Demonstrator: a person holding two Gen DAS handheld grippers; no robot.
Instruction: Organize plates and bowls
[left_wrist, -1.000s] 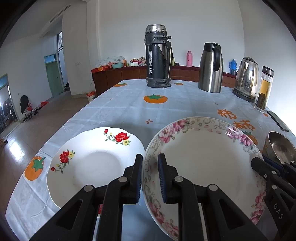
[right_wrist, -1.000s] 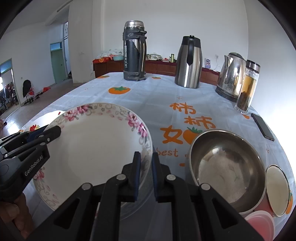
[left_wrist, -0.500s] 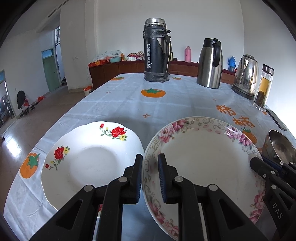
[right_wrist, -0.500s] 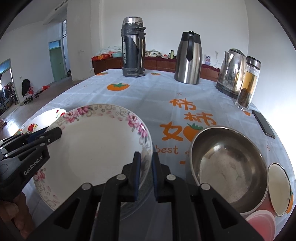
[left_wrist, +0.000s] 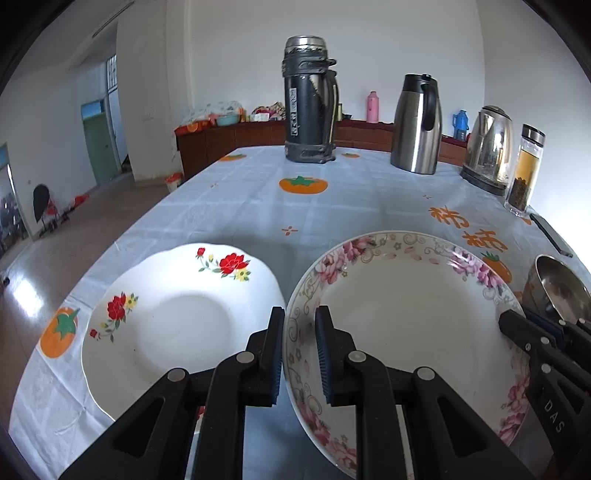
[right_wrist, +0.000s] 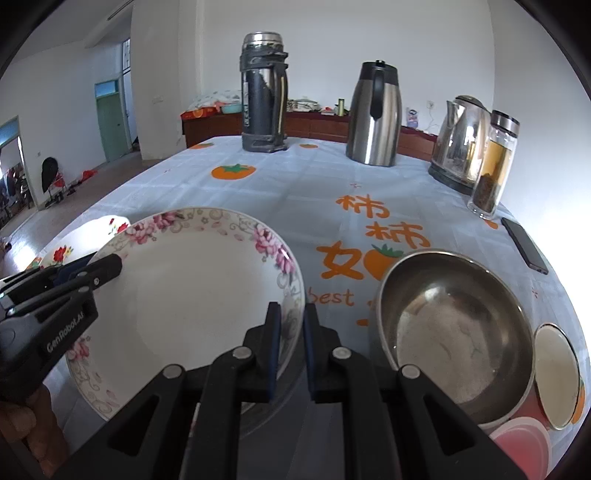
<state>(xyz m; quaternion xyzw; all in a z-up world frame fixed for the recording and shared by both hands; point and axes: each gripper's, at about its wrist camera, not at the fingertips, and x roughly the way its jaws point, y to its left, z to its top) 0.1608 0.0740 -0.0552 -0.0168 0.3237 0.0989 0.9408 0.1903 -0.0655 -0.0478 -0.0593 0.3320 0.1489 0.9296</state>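
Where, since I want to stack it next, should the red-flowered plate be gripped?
Pinch the red-flowered plate at its near rim, coming from the near side: it lies flat on the table, and its flared rim likely leaves room underneath.

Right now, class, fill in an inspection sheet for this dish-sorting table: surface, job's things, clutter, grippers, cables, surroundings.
Surface: table under a white cloth printed with orange persimmons.
Job's things: pink-flowered plate gripped at both sides; red-flowered white plate to its left; steel bowl to its right; small cream-lined dish and pink plastic lid at the right edge.
Clutter: black flask, steel jug, electric kettle, tea jar, dark phone.
Grippers: left gripper and right gripper each shut on the pink-flowered plate's rim.
Cables: nothing seen.
Surroundings: wooden sideboard, green door.
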